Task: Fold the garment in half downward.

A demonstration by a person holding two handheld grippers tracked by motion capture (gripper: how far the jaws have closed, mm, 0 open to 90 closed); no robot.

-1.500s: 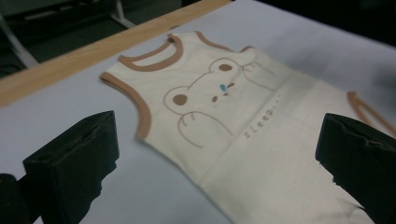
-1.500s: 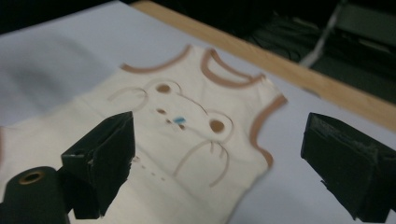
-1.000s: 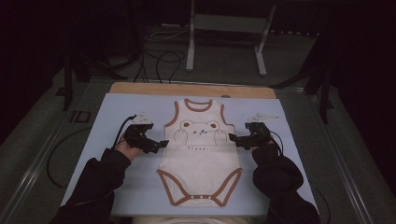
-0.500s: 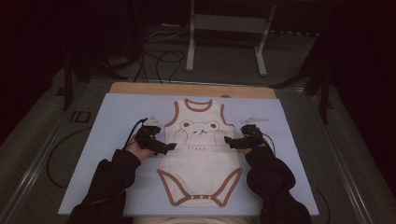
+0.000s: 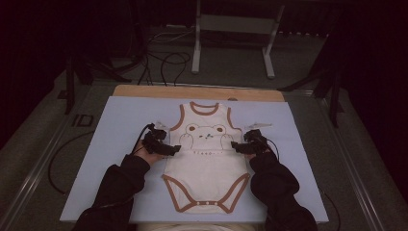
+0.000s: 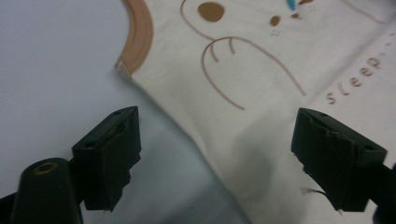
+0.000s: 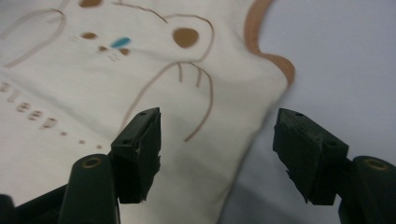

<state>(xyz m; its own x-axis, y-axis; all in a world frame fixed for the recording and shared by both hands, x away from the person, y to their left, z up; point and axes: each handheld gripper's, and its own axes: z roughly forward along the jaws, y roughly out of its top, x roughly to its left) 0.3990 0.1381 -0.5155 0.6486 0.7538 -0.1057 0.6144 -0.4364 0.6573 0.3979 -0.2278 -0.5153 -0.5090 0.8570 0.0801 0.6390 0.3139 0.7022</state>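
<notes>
Change since earlier frame: both grippers are brought inward and down to the side edges of the bodysuit [image 5: 206, 161]; the jaws of both have just been closing.
Garment position: the bodysuit is laid flat, face up, mid-way on the blue mat [image 5: 96, 144], neck away from the person.
Left gripper [image 5: 166, 148]: jaws are held apart, astride the garment's left side seam; fabric lies between them, not yet pinched.
Right gripper [image 5: 239, 146]: jaws are likewise held apart over the right side seam, nothing clamped.
Step in hand: the side edges are being approached for a pinch, judged preparatory to a fold.
Next move: both jaws are to be lowered onto the mat and closed on the fabric edge only.
</notes>
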